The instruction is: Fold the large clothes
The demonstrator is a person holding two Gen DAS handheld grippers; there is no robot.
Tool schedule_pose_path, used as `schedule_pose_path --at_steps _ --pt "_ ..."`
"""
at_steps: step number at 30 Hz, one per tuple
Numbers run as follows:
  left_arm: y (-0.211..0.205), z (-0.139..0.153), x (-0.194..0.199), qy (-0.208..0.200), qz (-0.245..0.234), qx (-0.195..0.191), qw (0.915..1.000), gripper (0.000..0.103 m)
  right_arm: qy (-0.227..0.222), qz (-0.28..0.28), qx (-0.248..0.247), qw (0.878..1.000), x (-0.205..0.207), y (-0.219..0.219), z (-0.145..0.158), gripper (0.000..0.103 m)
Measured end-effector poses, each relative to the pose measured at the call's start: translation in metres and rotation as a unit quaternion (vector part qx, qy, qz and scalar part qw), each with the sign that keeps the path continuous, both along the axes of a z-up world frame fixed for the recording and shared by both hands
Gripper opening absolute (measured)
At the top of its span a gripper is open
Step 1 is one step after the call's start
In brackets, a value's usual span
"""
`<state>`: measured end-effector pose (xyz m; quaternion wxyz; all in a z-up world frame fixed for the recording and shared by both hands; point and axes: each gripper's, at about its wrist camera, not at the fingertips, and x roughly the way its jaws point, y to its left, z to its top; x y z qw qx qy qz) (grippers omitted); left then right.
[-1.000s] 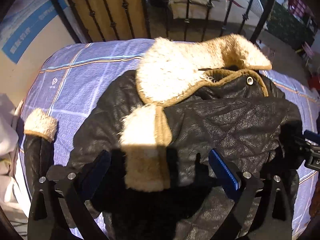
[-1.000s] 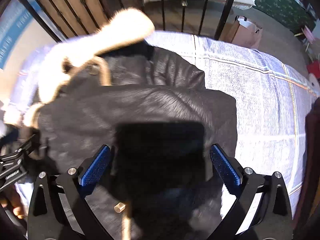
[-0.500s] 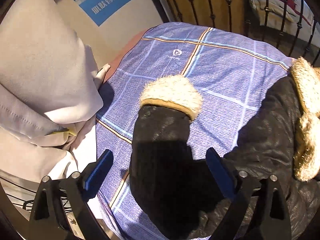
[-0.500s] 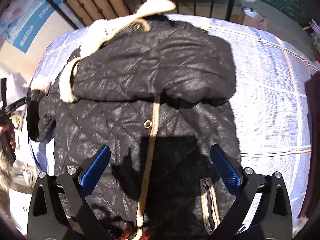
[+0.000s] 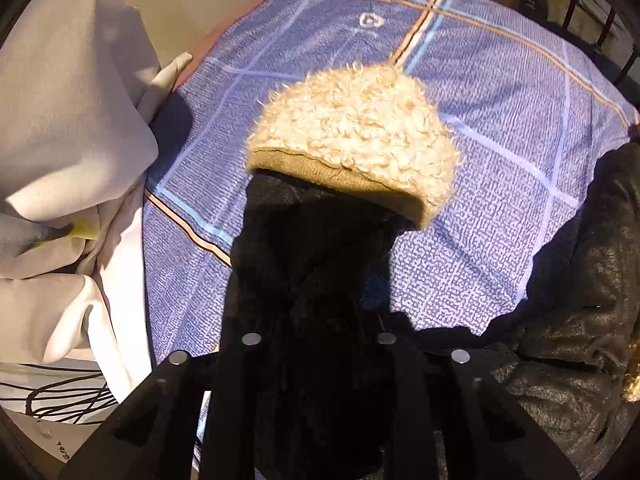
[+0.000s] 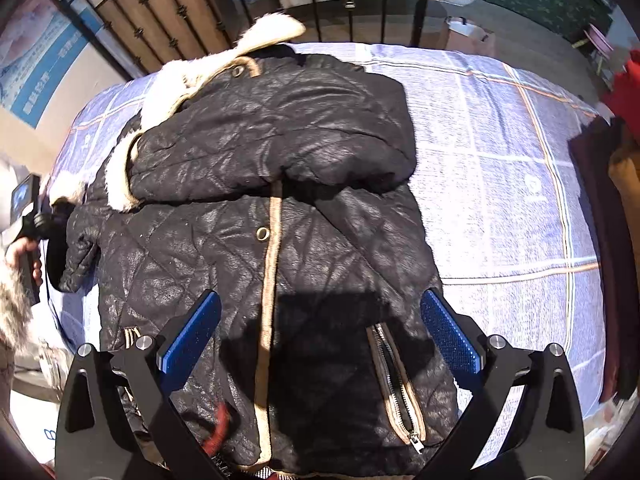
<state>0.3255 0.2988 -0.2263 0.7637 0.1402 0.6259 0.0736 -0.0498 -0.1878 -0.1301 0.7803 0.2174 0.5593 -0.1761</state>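
Observation:
A black quilted jacket [image 6: 280, 220] with cream fleece collar and tan trim lies on a blue checked bed cover [image 6: 500, 168]. Its right sleeve is folded across the chest. In the left wrist view my left gripper [image 5: 316, 312] is shut on the jacket's left sleeve [image 5: 304, 264], just behind its fleece cuff [image 5: 356, 136]; the fingertips are hidden in the dark cloth. My right gripper [image 6: 320, 340] is open and empty, above the jacket's lower front near the tan placket and a pocket zip [image 6: 396, 392].
Pale cloth and curtain [image 5: 68, 160] hang off the bed's left edge. A black iron railing [image 6: 352, 0] stands behind the bed. Dark and red clothes [image 6: 612, 200] lie at the right edge. The left hand-held gripper [image 6: 28, 220] shows at the far left of the right wrist view.
My left gripper has closed in on the left sleeve and shut on it behind the cuff. My right gripper has pulled back a little over the jacket's lower front, still open.

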Motion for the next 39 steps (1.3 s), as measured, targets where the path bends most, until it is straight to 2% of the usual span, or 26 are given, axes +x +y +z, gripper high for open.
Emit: schedule_pose_path --at_steps 3,5,7,9,12,17,21,25,29,33,36,39 --pt "0.012 0.042 -0.006 -0.058 -0.012 0.0 0.9982 0.012 -0.003 -0.019 0.008 1.0 -0.004 -0.005 -0.002 0.098" --pt "0.031 0.078 -0.008 -0.1 0.004 -0.022 0.9947 0.011 -0.004 -0.025 0.009 1.0 -0.004 -0.006 -0.003 0.098" --pt "0.055 0.121 -0.008 -0.152 0.029 -0.042 0.987 0.01 -0.006 -0.024 0.007 1.0 -0.003 -0.005 -0.002 0.098" --pt "0.086 0.163 -0.012 -0.204 0.064 -0.066 0.9746 0.01 -0.011 -0.022 0.003 1.0 -0.002 -0.003 0.0 0.098" --pt "0.116 0.185 -0.012 -0.217 0.101 -0.105 0.9652 0.01 -0.014 -0.018 0.006 1.0 0.002 -0.002 -0.001 0.098" --pt "0.098 0.179 -0.028 -0.202 0.08 -0.071 0.9736 0.01 -0.016 -0.021 0.013 1.0 0.0 -0.003 -0.003 0.098" --pt "0.044 0.179 -0.039 -0.204 0.034 -0.081 0.9749 0.01 -0.017 -0.028 0.02 0.999 -0.002 -0.005 -0.004 0.098" --pt "-0.037 0.193 -0.043 -0.208 -0.028 -0.144 0.9671 0.01 -0.018 -0.036 0.026 0.999 -0.004 -0.009 -0.004 0.098" --pt "-0.142 0.22 -0.061 -0.22 -0.129 -0.208 0.9444 0.01 -0.023 -0.043 0.026 0.998 -0.008 -0.013 -0.002 0.098" --pt "-0.241 0.221 -0.086 -0.204 -0.212 -0.249 0.9227 0.01 -0.026 -0.063 0.029 0.997 -0.016 -0.022 -0.001 0.098" --pt "-0.304 0.202 -0.107 -0.183 -0.261 -0.254 0.9133 0.01 -0.023 -0.084 0.033 0.996 -0.027 -0.031 -0.003 0.098" --pt "-0.353 0.171 -0.129 -0.146 -0.308 -0.233 0.9109 0.01 -0.016 -0.1 0.039 0.994 -0.036 -0.039 -0.007 0.098"
